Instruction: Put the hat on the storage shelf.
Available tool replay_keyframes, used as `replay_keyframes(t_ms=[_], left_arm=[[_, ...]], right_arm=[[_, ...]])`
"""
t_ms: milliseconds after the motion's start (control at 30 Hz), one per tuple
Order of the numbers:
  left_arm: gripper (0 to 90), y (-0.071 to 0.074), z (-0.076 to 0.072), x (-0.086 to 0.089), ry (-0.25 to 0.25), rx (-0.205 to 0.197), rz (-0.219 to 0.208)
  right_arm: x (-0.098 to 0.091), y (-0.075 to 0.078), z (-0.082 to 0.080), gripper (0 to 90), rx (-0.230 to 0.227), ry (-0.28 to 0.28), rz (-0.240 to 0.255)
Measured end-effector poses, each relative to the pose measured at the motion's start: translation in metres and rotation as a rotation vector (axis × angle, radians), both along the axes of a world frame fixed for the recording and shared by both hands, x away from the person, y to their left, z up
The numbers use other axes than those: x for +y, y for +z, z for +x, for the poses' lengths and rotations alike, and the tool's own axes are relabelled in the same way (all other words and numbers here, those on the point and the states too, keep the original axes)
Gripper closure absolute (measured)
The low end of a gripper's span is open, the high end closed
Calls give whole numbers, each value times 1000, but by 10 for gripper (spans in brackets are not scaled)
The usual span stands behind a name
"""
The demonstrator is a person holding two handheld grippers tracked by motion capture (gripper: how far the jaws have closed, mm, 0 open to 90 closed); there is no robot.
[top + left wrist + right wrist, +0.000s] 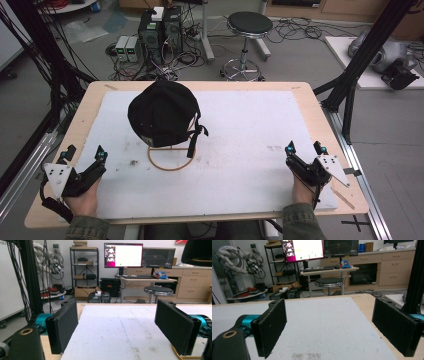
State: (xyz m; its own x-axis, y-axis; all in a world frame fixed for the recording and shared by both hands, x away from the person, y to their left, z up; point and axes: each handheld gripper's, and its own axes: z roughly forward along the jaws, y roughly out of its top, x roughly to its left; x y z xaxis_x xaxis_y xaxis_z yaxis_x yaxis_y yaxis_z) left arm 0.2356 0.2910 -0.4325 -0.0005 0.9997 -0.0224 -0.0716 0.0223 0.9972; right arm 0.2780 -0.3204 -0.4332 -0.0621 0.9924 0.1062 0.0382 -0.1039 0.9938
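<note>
A black cap [164, 112] sits on a thin wooden stand whose ring base [170, 160] rests on the white mat [250, 130], left of centre. Its strap hangs down on the right side. My left gripper [86, 154] rests near the table's front left corner, open, with nothing between its pads [63, 327]. The cap's edge [197, 252] and a bit of the ring base [178, 355] appear at the right of the left gripper view. My right gripper [305, 148] stands open at the front right of the mat, its jaws empty over bare mat [324, 325].
The wooden table [320, 125] ends just right of the mat. Black frame posts [367, 45] rise at both sides. Beyond the far edge are a stool [248, 25], computer boxes [160, 30] and cables on the floor.
</note>
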Motion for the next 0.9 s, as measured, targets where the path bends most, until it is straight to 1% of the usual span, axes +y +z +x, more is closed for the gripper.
replay_keyframes(t_ms=[100, 233, 333, 433, 600, 733, 900], left_arm=[[191, -1, 0, 0, 5, 4, 8], [192, -2, 0, 0, 12, 1, 3], [192, -3, 0, -1, 6, 1, 14], [192, -3, -1, -1, 6, 9, 17], [193, -5, -2, 3, 12, 11, -4], [194, -5, -3, 5, 24, 2, -19], [194, -5, -3, 5, 20, 13, -16]], right_arm=[[1, 0, 0, 117, 5, -1, -1], [2, 0, -1, 117, 1, -8, -2], [2, -1, 0, 117, 2, -7, -10], [3, -1, 1, 117, 5, -6, -7], [3, -1, 3, 117, 12, 0, -5], [2, -1, 3, 118, 12, 1, -6], [4, -1, 3, 118, 16, 4, 7]])
